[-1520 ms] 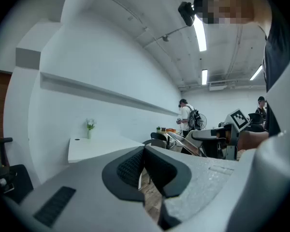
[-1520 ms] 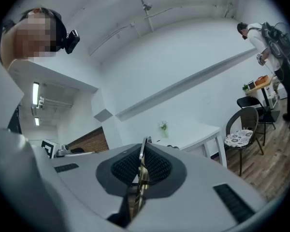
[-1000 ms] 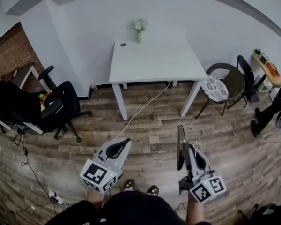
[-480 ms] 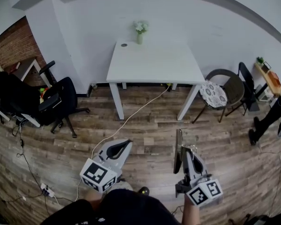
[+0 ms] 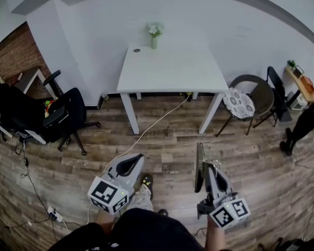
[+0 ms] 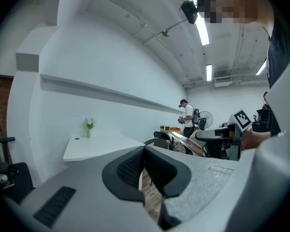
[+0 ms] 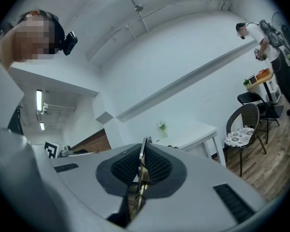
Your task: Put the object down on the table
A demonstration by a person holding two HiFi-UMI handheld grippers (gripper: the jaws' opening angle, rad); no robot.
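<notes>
My right gripper (image 5: 205, 167) is shut on a thin, flat, dark object (image 5: 200, 153) that stands on edge above the wooden floor. In the right gripper view its metallic edge (image 7: 144, 149) sticks out between the black pads (image 7: 157, 167). My left gripper (image 5: 139, 159) is held level beside it, shut, with its pads (image 6: 131, 164) pressed together on nothing. The white table (image 5: 172, 69) stands ahead against the wall, well beyond both grippers. It also shows in the left gripper view (image 6: 99, 146) and the right gripper view (image 7: 193, 134).
A small vase of flowers (image 5: 155, 33) and a dark round spot (image 5: 136, 50) sit at the table's back edge. A black office chair (image 5: 68, 114) stands left, a cushioned round chair (image 5: 242, 99) right. A white cable (image 5: 152, 127) crosses the floor. A person (image 5: 306, 124) stands far right.
The table has drawn slightly nearer as both grippers were carried forward. The person's shoe has stepped into view below the left gripper. Both grips are unchanged.
</notes>
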